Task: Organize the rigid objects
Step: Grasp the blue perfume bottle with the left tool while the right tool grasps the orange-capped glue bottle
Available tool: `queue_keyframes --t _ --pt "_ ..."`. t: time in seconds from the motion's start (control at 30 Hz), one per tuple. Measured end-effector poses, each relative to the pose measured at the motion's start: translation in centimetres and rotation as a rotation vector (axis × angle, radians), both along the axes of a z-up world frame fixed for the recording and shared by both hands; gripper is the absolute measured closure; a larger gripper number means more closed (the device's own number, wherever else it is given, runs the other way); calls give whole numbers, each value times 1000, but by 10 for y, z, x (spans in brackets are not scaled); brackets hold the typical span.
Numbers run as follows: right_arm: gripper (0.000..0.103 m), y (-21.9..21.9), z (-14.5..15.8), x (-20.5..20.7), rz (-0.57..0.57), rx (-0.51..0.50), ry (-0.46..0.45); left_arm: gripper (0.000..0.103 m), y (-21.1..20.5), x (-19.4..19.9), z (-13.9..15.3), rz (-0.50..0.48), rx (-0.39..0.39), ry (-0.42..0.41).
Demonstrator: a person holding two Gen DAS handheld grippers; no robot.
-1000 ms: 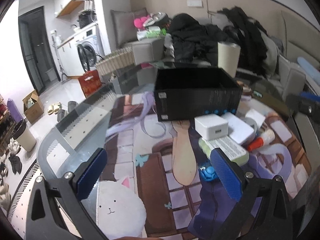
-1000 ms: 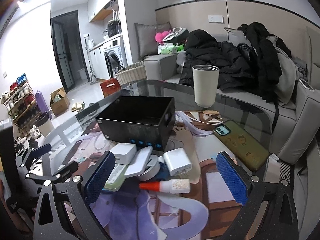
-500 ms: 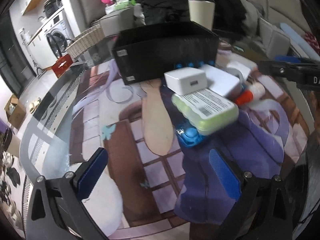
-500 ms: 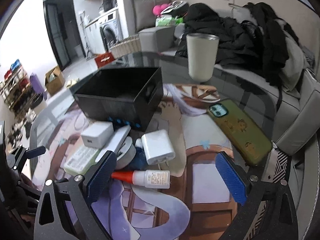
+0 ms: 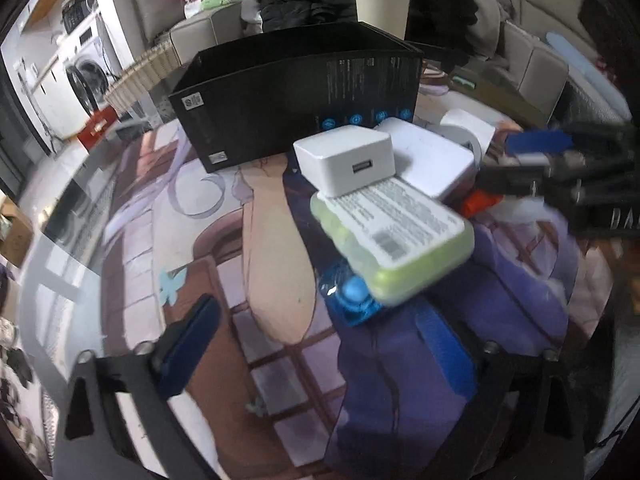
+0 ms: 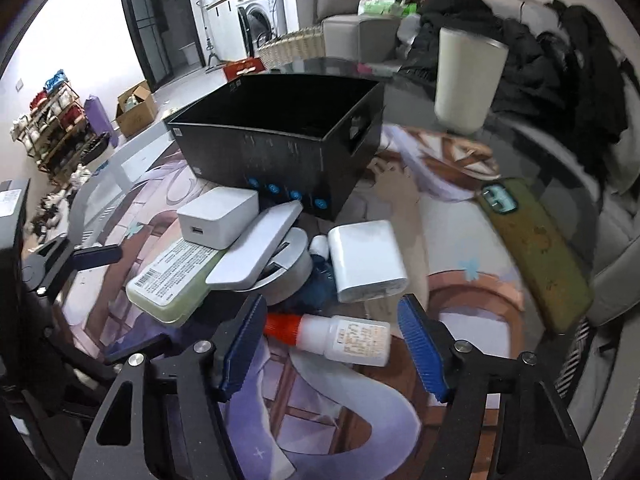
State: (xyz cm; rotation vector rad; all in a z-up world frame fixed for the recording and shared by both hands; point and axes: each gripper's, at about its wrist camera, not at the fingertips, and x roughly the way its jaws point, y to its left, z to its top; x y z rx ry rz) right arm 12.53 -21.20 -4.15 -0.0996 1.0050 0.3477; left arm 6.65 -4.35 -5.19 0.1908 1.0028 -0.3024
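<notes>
An open black box [image 6: 280,136] [image 5: 296,96] stands on the printed mat. In front of it lies a pile: a white charger cube [image 6: 218,218] [image 5: 346,158], a green case with a label [image 6: 176,276] [image 5: 394,240], a grey flat case [image 6: 260,248], a white adapter [image 6: 366,266] and a glue bottle with a red cap [image 6: 332,336]. My right gripper [image 6: 334,348] is open, its jaws on either side of the glue bottle. My left gripper [image 5: 320,344] is open and empty, just short of the green case.
A cream tumbler [image 6: 466,80] stands behind the box to the right. A phone in an olive case [image 6: 536,248] lies on the right of the mat. The glass table's edge [image 6: 120,168] curves on the left. A sofa with dark clothes [image 6: 520,60] is behind.
Both grippers have moved forward and down toward the pile. The right gripper's jaws have narrowed and now straddle the glue bottle. The left gripper has come close to the green case.
</notes>
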Motion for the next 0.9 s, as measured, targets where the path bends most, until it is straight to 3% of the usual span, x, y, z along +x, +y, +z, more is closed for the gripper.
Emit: queue_keyframes --t 0.03,0.13,0.2,0.23,0.37,0.57,0.77,0.9 --pt "33 0 -2 1 4 -1 11 11 0 2 0 1 -8 6" --pt "33 0 -5 3 22 6 21 27 -3 6 1 -15 -30 9" --pt "33 -1 -10 4 29 43 58 47 -4 6 4 -18 -37 5" --pt "33 -3 -14 5 27 68 95 50 -5 7 5 -21 -36 4" --pt "35 -5 -14 0 46 94 88 66 -5 5 6 -31 -33 0" --pt "53 6 -14 -11 101 81 93 66 8 -1 7 -8 -24 -3" --pt "54 30 -14 -24 163 118 129 66 30 -11 5 25 -39 9" --pt "55 47 -15 -29 175 55 103 66 38 -18 4 31 -37 5"
